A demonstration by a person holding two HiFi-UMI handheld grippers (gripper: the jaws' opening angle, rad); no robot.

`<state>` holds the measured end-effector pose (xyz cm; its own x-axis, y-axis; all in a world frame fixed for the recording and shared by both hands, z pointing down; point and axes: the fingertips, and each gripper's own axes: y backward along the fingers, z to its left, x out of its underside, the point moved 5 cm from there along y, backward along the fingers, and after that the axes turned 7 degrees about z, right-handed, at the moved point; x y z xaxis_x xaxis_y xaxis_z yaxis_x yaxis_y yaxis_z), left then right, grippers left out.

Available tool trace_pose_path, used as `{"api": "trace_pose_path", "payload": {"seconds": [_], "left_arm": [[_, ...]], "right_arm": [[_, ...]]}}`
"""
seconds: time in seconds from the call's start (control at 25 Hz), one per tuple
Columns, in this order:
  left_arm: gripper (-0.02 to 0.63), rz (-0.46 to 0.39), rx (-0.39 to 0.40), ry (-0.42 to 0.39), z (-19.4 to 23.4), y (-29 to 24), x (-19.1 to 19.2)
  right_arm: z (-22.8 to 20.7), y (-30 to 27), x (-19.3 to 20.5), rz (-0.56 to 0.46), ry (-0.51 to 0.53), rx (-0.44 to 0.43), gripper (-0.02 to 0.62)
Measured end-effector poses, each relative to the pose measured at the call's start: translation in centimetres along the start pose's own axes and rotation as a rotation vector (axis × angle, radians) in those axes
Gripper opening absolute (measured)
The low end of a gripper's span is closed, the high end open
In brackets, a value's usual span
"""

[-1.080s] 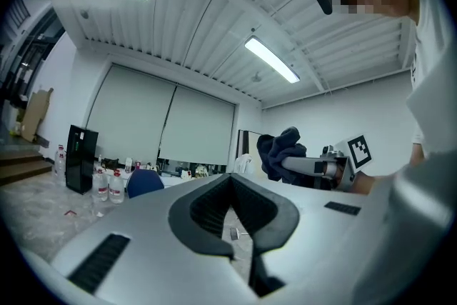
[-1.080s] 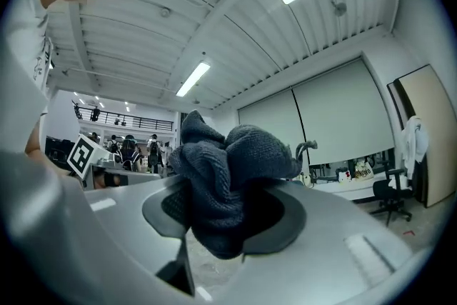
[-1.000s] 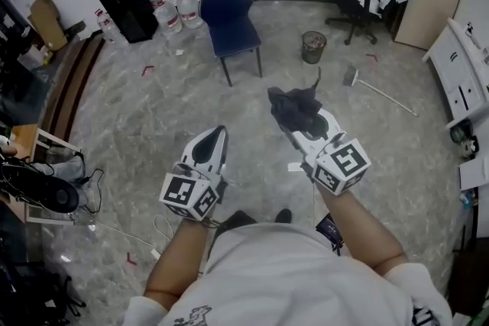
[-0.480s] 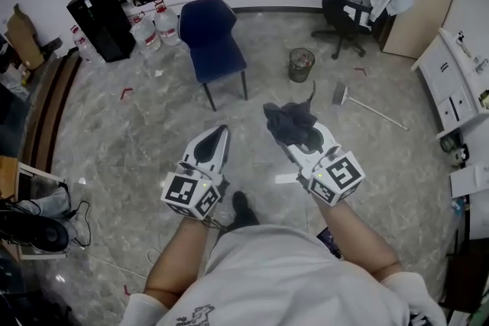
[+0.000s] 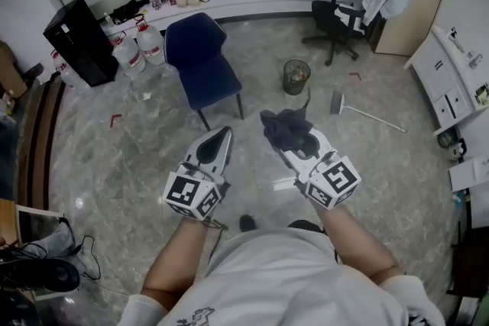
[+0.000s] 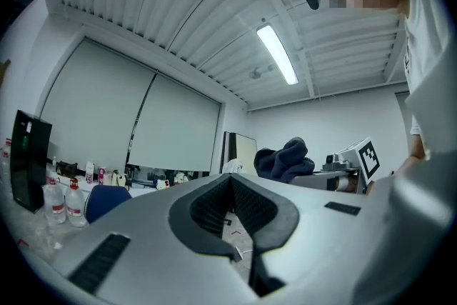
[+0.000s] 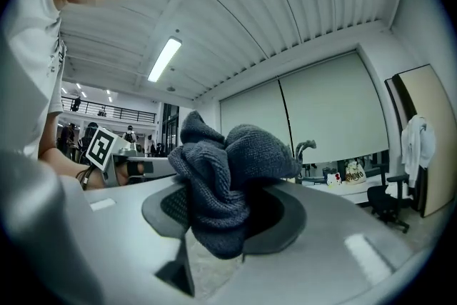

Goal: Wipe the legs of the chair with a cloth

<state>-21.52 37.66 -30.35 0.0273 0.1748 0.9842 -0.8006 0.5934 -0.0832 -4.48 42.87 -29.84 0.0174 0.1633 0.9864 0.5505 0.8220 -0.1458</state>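
Approach step, judging by the layout: cloth is clamped in the right gripper, jaws closed on a bunched wad of it, most of the fabric bulging out past the tips. Left gripper is closed on nothing, its pads meeting at the tip, and it is held beside the right one. Chair stands ahead on the floor, well apart from both grippers, so no wiping contact yet. To do this well, probably get low and close first, then bring the loose bulge of cloth against one of the chair legs and run it along the length, so fabric and not jaw plastic meets the leg. The empty left gripper could steady the seat if the chair slides. Cloth is dark grey, knit-textured, soft and crumpled, and should wrap partly round a thin leg. Chair has a dark blue padded seat and back on thin dark straight legs, likely metal; only the front two show clearly. Floor is glossy grey marbled stone, probably slick. Bin sits just right of the chair.
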Motion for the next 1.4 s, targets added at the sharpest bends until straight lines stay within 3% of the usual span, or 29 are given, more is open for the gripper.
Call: {"api": "trace_pose_path", "payload": {"seconds": [0.32,0.72,0.96,1.2,1.4], "left_arm": [[0.005,0.012,-0.089,0.014,7.1,-8.9,-0.2],[0.005,-0.042,-0.183,-0.035,15.4,-26.6,-0.2],[0.005,-0.039,-0.249,-0.027,21.3,-33.1,1.8],[0.006,-0.038,-0.296,0.014,29.4,-36.7,6.1],[0.005,-0.005,-0.303,0.041,37.0,-38.9,13.3]], "right_arm": [[-9.7,-7.0,0.0,-0.014,-0.034,-0.057,0.155],[-28.8,-19.3,-1.6,-0.009,0.002,-0.285,0.155],[-36.1,-26.3,-1.0,0.029,0.042,-0.362,0.155],[-39.5,-34.2,2.7,0.103,0.077,-0.396,0.155],[-40.6,-41.3,10.4,0.138,0.066,-0.398,0.155]]}}
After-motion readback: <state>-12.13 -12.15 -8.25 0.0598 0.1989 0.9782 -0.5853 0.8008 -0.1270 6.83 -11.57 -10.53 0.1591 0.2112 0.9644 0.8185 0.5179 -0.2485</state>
